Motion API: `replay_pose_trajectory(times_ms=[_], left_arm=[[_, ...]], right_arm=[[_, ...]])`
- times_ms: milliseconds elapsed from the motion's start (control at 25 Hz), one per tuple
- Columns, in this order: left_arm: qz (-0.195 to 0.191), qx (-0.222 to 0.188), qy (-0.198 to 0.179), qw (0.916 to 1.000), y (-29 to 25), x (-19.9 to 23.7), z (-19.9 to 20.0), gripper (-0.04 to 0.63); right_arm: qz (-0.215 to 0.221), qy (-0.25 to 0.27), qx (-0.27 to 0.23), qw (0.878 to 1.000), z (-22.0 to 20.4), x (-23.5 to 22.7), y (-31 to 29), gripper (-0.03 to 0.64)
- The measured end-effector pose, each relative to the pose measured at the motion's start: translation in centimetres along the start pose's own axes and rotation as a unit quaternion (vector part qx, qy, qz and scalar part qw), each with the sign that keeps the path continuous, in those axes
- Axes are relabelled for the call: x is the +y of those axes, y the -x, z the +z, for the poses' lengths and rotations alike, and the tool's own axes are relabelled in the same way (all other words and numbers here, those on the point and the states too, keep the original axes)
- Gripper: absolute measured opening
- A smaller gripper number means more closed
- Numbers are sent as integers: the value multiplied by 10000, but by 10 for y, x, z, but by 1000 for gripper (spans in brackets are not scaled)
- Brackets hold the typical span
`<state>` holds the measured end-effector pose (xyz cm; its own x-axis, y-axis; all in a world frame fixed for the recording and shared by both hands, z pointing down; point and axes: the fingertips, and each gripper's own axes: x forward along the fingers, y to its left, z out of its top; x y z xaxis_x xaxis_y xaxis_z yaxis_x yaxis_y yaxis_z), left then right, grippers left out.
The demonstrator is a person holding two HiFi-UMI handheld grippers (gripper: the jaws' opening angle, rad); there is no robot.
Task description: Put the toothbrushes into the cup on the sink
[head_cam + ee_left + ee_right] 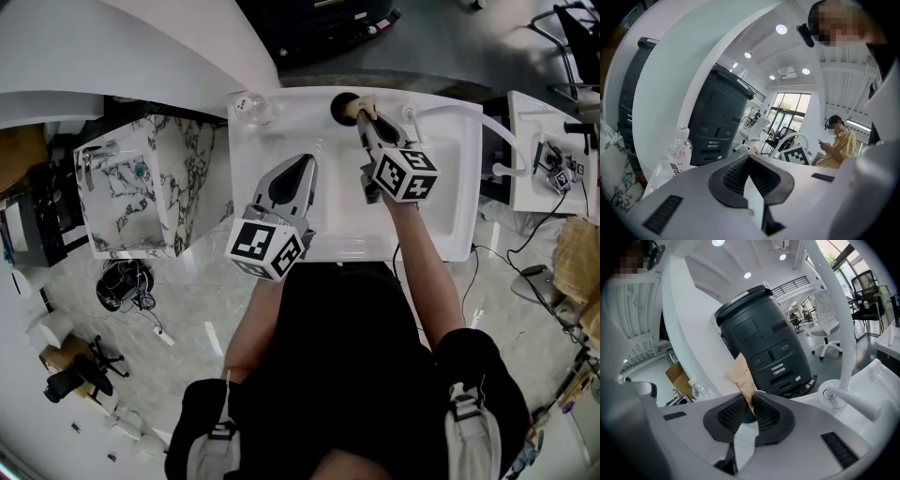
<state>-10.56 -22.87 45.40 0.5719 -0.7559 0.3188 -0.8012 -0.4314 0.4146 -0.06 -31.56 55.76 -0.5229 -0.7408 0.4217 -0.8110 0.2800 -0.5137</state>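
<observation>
Tan paper-wrapped toothbrush [739, 375] clenched in R gripper [751, 404], held at rim of dark round cup [342, 105], rear of white sink [459, 187]. L gripper [749, 158] closed, empty. Pkt judged light, crinkly, slippery; best pinched mid-handle.

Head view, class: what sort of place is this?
Probably a lab or office mock-up, not a home bathroom: the white sink and marble-patterned cabinet stand on a floor, with an office chair and a dark machine nearby.

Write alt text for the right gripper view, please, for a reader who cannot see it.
The right gripper is shut on a tan paper packet, whose top sticks up above the jaws. Behind stand a dark grey machine and, at right, a white faucet on a white sink.
</observation>
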Motion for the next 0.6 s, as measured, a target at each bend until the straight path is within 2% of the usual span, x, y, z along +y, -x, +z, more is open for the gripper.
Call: replay_pose_trajectory(times_ms=[600], left_arm=[[32, -14, 3, 10000, 4, 0, 0, 14]], right_arm=[[-222, 59, 54, 9997, -3, -9, 5, 40]])
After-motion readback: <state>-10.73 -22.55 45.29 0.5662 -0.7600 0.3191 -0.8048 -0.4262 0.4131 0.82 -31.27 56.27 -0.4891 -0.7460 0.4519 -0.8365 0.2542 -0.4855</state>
